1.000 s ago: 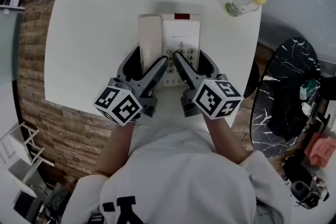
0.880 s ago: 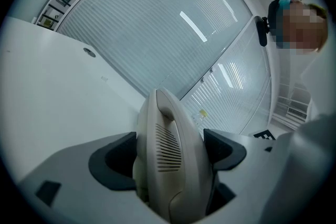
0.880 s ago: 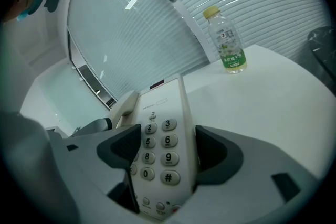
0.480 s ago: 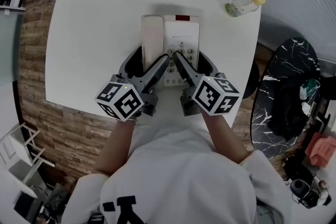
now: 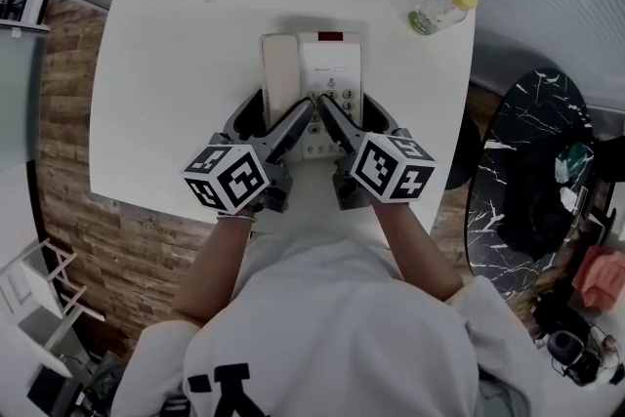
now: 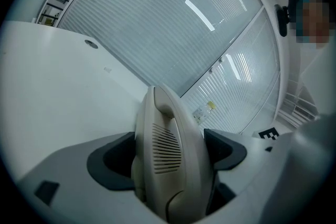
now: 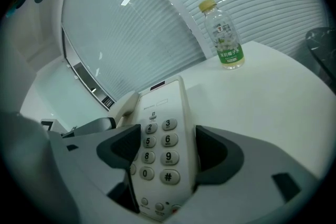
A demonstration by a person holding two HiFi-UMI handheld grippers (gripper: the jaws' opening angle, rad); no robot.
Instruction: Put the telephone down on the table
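Your grippers inch forward | left gripper [image 6: 168, 155] jaws clamp handset [image 5: 279, 63] | right gripper [image 7: 163, 155] jaws clamp phone [image 5: 332, 68] | over table [image 5: 166, 63]

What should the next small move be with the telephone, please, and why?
Probably ease both grippers straight down until the telephone sits flat on the table: the left gripper is shut on its handset side, the right gripper on its keypad side.

On the white table [image 5: 156, 83], a clear yellow-capped plastic bottle [image 5: 436, 11] stands at the far right corner. A cream telephone [image 5: 327, 73] occupies the middle.
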